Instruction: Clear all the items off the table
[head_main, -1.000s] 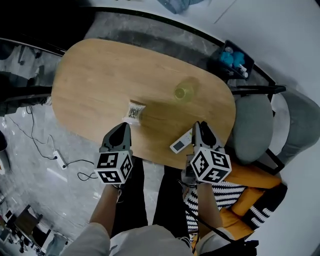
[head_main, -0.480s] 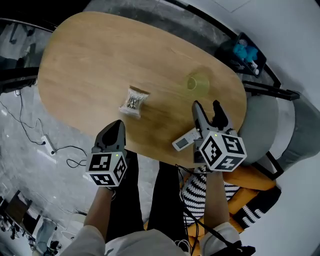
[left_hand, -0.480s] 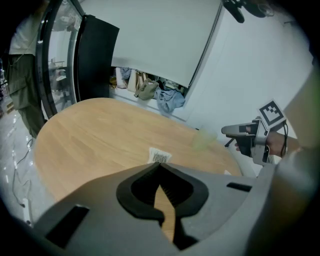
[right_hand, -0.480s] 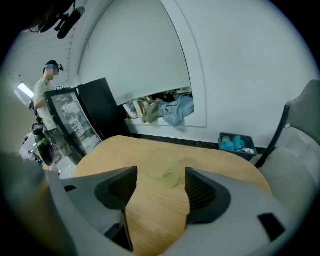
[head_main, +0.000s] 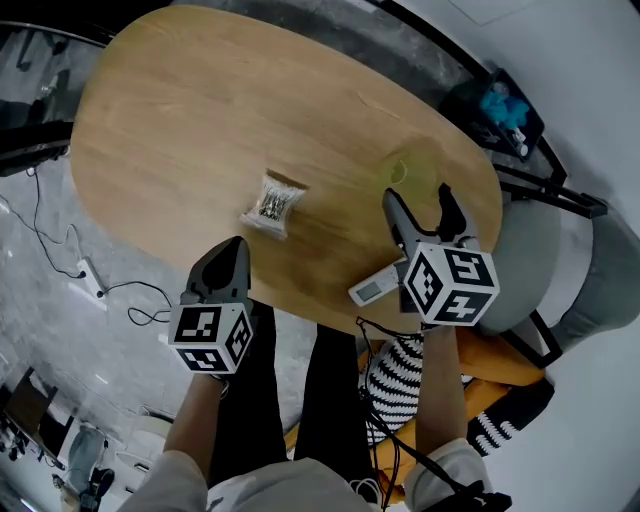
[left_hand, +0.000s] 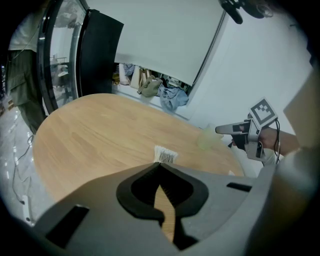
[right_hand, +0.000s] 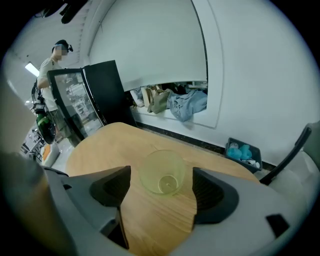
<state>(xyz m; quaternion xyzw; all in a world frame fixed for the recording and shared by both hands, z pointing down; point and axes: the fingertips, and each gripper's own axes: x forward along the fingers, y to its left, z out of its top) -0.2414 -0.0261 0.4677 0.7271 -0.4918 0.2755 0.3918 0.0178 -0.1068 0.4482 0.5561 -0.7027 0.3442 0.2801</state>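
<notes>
On the oval wooden table stand a clear yellow-green cup, a small clear packet with a barcode label, and a white remote-like device near the front edge. My right gripper hovers just short of the cup, jaws opening wide. In the right gripper view the cup stands upright ahead between the fingers, untouched, and the right gripper holds nothing. My left gripper hangs at the table's near edge, shut and empty. The packet lies just beyond the left gripper.
A grey chair stands against the table's right end, with an orange and striped cushion below it. A black bin with blue items sits on the floor beyond. Cables trail on the floor at left. A person stands far off.
My right gripper has moved forward over the table toward the cup and its jaws have spread apart. The left gripper has stayed at the near edge.
</notes>
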